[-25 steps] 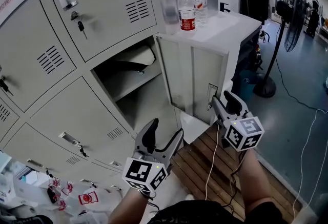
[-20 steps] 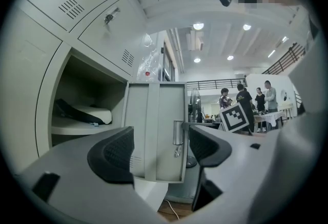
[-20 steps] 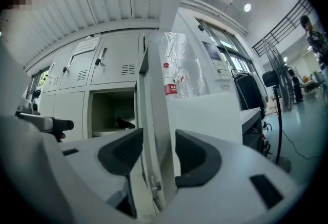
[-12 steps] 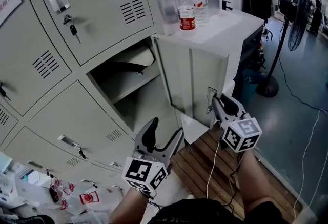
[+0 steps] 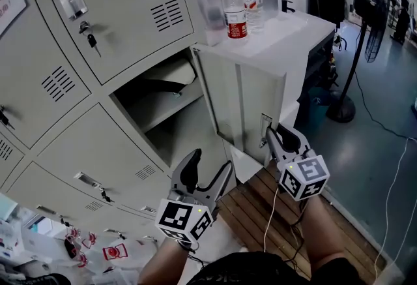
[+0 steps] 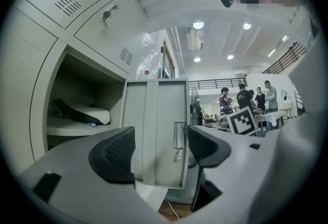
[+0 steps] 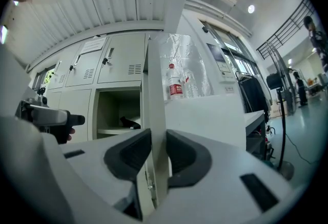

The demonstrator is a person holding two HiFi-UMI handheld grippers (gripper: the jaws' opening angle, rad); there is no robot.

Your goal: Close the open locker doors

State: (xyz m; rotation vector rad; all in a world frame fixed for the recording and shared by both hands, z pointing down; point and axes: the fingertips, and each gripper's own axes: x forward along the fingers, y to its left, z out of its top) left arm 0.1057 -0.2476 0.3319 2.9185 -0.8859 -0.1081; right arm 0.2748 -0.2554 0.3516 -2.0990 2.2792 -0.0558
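Note:
One grey locker door (image 5: 251, 104) stands swung open, out from its compartment (image 5: 163, 107). My right gripper (image 5: 272, 135) is at the door's free edge, beside the lock plate. In the right gripper view the door edge (image 7: 155, 115) runs between the two pads, and the right gripper (image 7: 158, 152) has just been closing and now presses on it from both sides. My left gripper (image 5: 210, 169) hangs open lower left, in front of the lockers, holding nothing. In the left gripper view the left gripper (image 6: 161, 148) frames the door (image 6: 156, 130) from a distance.
A dark and white bundle (image 6: 77, 113) lies on the shelf inside the compartment. Two bottles (image 5: 234, 10) stand on a white cabinet (image 5: 293, 29) behind the door. A wooden pallet (image 5: 254, 212) with a cable lies below. A floor fan (image 5: 374, 16) stands at the right.
The right gripper's jaws, wide one second ago, have closed onto the door's free edge, and the gripper has sunk slightly in the picture. The left gripper has stayed put.

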